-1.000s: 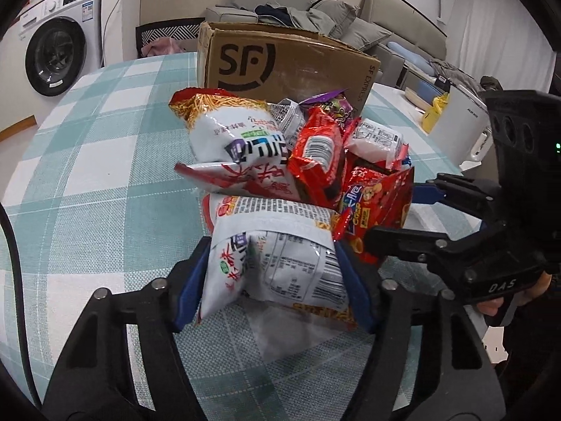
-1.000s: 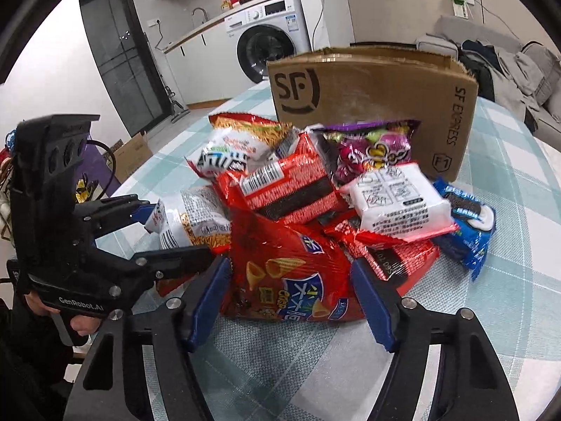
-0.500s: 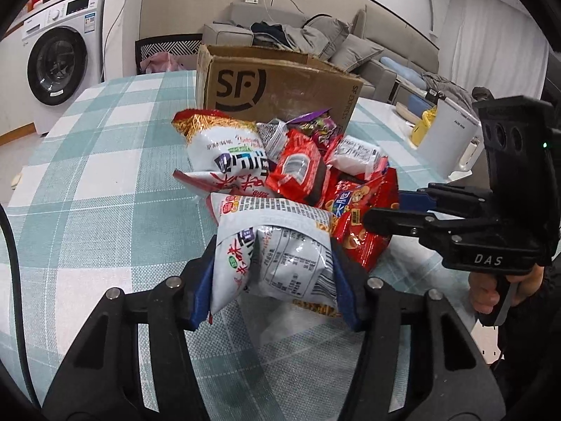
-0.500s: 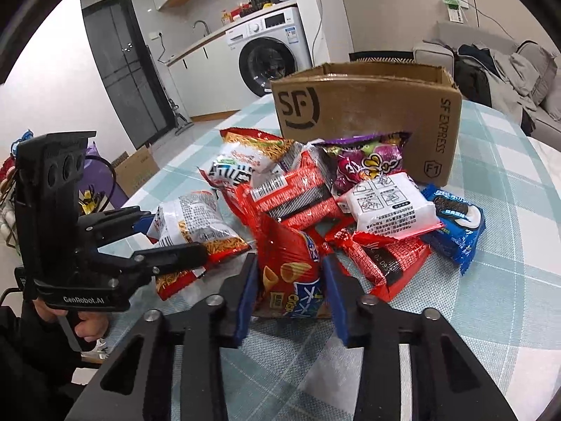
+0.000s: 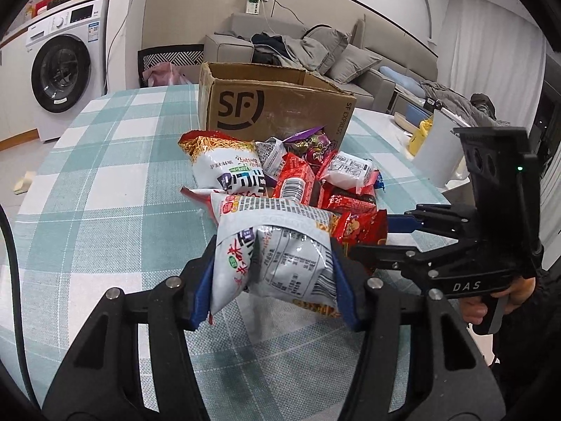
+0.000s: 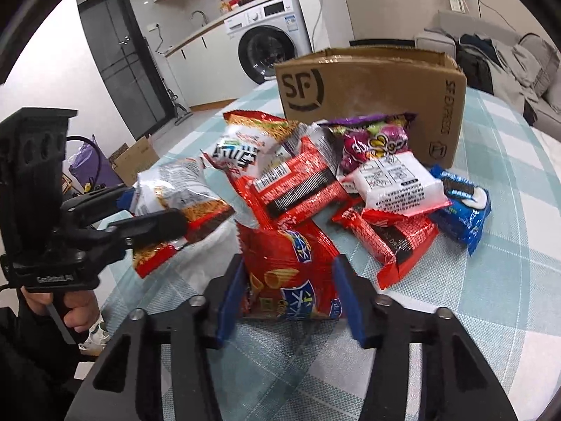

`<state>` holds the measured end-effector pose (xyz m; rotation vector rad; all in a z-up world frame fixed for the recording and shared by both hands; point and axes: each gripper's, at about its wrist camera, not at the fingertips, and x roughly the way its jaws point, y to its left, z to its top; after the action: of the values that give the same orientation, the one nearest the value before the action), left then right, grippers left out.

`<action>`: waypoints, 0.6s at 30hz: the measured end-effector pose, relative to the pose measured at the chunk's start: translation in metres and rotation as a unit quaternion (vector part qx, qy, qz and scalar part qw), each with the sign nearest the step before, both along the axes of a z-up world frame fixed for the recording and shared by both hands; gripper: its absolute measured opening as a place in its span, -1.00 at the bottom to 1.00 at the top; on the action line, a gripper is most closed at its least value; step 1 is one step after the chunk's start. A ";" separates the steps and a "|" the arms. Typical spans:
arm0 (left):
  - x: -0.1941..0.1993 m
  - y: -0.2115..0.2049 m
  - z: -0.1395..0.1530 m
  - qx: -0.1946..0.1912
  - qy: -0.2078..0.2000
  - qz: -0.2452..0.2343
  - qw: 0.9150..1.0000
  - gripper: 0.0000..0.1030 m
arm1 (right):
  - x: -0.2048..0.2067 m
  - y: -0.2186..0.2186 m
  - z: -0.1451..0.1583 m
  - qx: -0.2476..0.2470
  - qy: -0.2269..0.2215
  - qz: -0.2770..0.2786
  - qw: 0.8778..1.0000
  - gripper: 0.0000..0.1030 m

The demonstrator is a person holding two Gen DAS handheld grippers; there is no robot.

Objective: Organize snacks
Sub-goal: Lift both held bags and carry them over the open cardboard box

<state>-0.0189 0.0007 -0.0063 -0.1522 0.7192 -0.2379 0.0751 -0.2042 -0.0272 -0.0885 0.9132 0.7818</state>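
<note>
My left gripper (image 5: 273, 282) is shut on a white snack bag (image 5: 277, 256) and holds it just above the checked table (image 5: 98, 189); it also shows in the right wrist view (image 6: 175, 193). My right gripper (image 6: 287, 291) is shut on a red chip bag (image 6: 291, 273), lifted at the near edge of the pile; it also shows in the left wrist view (image 5: 361, 226). A pile of snack packs (image 6: 350, 182) lies in front of an open cardboard SF box (image 5: 277, 105), which also shows in the right wrist view (image 6: 371, 84).
A blue cookie pack (image 6: 463, 207) lies at the pile's right edge. A washing machine (image 5: 66, 66) and a sofa (image 5: 315, 49) stand beyond the table. A white appliance (image 5: 438, 151) stands off the table's right side.
Both grippers closed on their bags and lifted them back from the pile. The right jaws went from wide open to shut on the red chip bag.
</note>
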 end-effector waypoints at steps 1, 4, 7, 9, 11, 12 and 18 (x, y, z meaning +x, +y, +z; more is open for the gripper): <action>0.000 0.000 0.000 0.000 0.000 0.000 1.000 0.06 | 0.002 0.001 -0.002 -0.001 0.002 -0.002 1.000 0.19; 0.001 0.001 0.000 0.001 0.000 0.003 1.000 0.06 | 0.007 0.004 -0.008 -0.006 0.015 -0.002 1.000 0.32; 0.002 0.003 0.000 0.001 0.002 0.005 1.000 0.06 | 0.008 0.012 -0.014 -0.024 0.013 0.004 1.000 0.35; 0.003 0.005 0.000 0.000 0.002 0.008 1.000 0.06 | 0.008 0.017 -0.014 -0.031 0.009 0.006 0.999 0.28; 0.004 0.007 0.001 -0.002 0.001 0.011 1.000 0.06 | 0.005 0.018 -0.013 -0.030 0.004 0.010 0.999 0.18; 0.004 0.007 0.002 -0.002 0.000 0.011 1.000 0.06 | 0.003 0.017 -0.012 -0.026 0.000 0.012 1.000 0.10; 0.002 0.007 0.007 -0.003 -0.007 0.017 1.000 0.06 | -0.008 0.016 -0.005 -0.018 -0.009 0.015 1.000 -0.03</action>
<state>-0.0172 0.0080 0.0004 -0.1676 0.7010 -0.2090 0.0675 -0.1878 -0.0317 -0.1413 0.9098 0.7917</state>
